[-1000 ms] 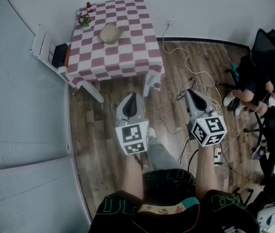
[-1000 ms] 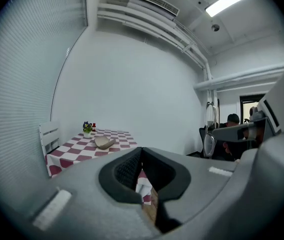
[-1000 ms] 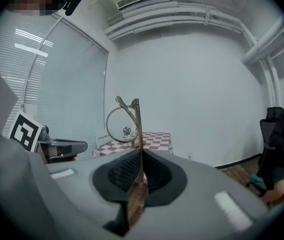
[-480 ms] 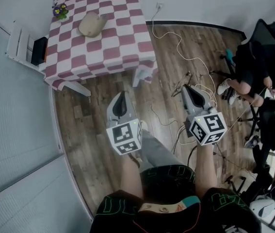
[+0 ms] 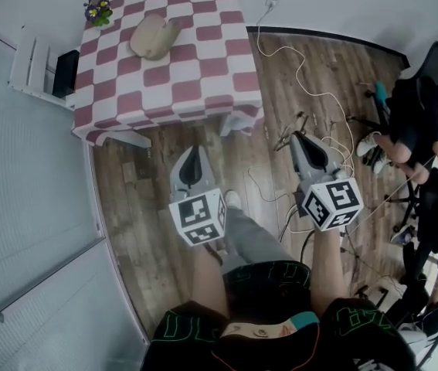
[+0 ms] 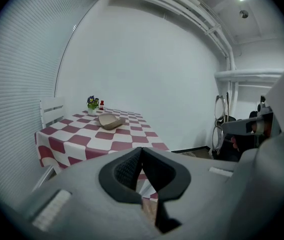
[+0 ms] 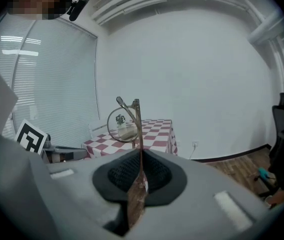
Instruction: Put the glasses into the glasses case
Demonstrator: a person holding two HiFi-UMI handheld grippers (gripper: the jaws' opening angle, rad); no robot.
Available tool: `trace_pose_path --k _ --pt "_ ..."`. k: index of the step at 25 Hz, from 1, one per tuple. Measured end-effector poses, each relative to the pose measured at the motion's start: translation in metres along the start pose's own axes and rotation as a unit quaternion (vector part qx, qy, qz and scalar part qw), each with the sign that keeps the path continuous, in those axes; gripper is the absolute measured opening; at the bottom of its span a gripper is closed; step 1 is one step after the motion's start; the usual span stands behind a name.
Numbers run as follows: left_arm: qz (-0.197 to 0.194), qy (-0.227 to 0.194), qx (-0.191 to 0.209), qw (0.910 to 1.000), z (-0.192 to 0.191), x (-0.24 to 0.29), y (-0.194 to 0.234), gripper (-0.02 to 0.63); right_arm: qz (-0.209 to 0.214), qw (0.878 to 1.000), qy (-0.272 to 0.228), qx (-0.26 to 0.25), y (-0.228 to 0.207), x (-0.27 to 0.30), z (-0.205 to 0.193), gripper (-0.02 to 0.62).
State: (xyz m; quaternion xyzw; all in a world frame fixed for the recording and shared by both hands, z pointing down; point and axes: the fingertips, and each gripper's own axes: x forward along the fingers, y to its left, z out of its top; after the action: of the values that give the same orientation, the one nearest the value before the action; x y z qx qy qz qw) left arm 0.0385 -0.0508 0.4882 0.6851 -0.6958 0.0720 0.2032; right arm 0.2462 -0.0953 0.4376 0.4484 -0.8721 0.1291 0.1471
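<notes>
Since the fingers (image 7: 119, 176) of the right gripper (image 5: 302, 139) are pinching the glasses (image 7: 122, 125) by the frame, and the left gripper (image 5: 195, 154) is pressed together on nothing, carry them steadily to the tan glasses case (image 5: 153, 35) on the checked bench (image 5: 203, 91). Against a second ago, that bench looms larger and further left in the head view.

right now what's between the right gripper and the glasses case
Head view: between right gripper, shut on the glasses, and glasses case lie wood floor, a white cable and tablecloth.
</notes>
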Motion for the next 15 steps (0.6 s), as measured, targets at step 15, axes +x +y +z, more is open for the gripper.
trace_pose_path --k 15 --pt "0.034 0.003 0.039 0.9987 0.047 0.022 0.013 0.009 0.036 0.998 -0.037 0.042 -0.011 0.066 0.037 0.017"
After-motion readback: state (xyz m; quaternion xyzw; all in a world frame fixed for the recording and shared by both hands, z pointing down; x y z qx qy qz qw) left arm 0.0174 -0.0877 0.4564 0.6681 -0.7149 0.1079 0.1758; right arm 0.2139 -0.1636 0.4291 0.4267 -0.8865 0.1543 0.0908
